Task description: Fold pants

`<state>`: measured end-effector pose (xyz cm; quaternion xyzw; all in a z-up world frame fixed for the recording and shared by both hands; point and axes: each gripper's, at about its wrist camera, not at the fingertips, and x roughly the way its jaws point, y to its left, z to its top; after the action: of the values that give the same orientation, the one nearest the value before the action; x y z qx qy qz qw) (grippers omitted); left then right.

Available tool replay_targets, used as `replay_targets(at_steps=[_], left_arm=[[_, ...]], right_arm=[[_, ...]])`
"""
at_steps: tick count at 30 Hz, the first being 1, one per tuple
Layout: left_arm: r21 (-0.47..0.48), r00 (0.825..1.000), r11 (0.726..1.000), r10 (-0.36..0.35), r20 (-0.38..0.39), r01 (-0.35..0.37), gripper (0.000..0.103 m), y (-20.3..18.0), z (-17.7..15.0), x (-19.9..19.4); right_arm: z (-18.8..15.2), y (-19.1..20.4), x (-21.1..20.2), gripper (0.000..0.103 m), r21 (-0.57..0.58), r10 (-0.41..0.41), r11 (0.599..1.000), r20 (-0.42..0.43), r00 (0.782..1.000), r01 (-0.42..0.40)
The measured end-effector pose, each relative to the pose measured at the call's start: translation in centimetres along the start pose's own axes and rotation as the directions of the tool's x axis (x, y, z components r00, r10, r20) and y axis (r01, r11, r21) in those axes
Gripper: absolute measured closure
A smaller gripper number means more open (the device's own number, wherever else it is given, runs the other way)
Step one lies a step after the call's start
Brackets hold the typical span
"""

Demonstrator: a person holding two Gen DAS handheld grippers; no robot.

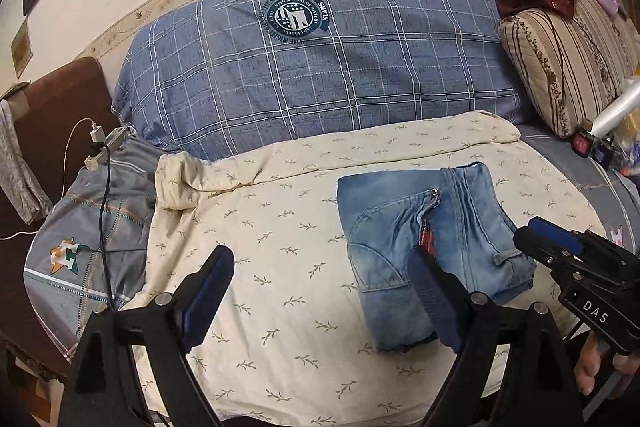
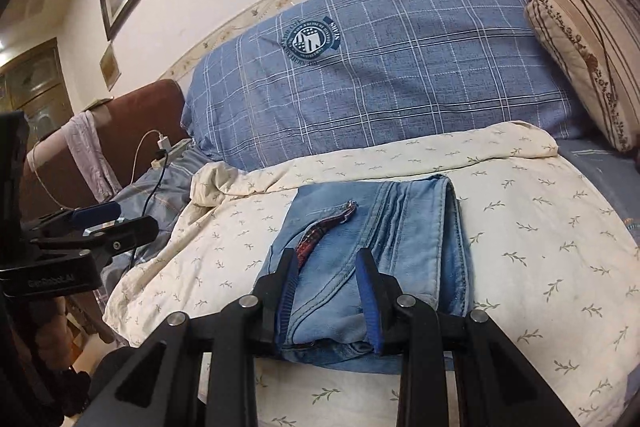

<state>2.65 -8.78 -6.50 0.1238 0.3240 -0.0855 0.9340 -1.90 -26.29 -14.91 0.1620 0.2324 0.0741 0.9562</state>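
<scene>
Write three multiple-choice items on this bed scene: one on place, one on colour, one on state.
1. The folded light-blue denim pants lie on: A the cream leaf-print sheet; B a glass table; C a wooden floor.
2. The big plaid pillow is: A red; B blue; C green.
3. The left gripper is: A shut on the pants; B open and empty; C shut on a sock.
Key: A, cream sheet shows all around them; B, its checked cloth is blue; B, its jaws stand wide apart over the sheet.
</scene>
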Motion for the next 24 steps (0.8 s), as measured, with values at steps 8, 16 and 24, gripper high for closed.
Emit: replay_targets(at_steps=[8,16,24], left_arm=[[0.006,0.999,1.000,0.027,-0.028,-0.027,0.014,-1.1,0.1,1.2],[0.015,0.999,0.999,0.048,-0.024,-0.048,0.013,-2.3,0.2,2.0],[0.012,0.998,0.998,0.065,-0.017,-0.064,0.011,-2.3,0.3,2.6]], right_arm=[[0.5,-0.8,-1.1,0.068,0.015,0.011,1.000,0.043,0.999,-0.012],[0.9,-1.3,-1.9,0.043,0.036,0.011,0.999,0.092,0.996,-0.014],[1.2,-1.8,-1.7,0.043,0.051,0.009,0.999,0.085,0.996,-0.014]])
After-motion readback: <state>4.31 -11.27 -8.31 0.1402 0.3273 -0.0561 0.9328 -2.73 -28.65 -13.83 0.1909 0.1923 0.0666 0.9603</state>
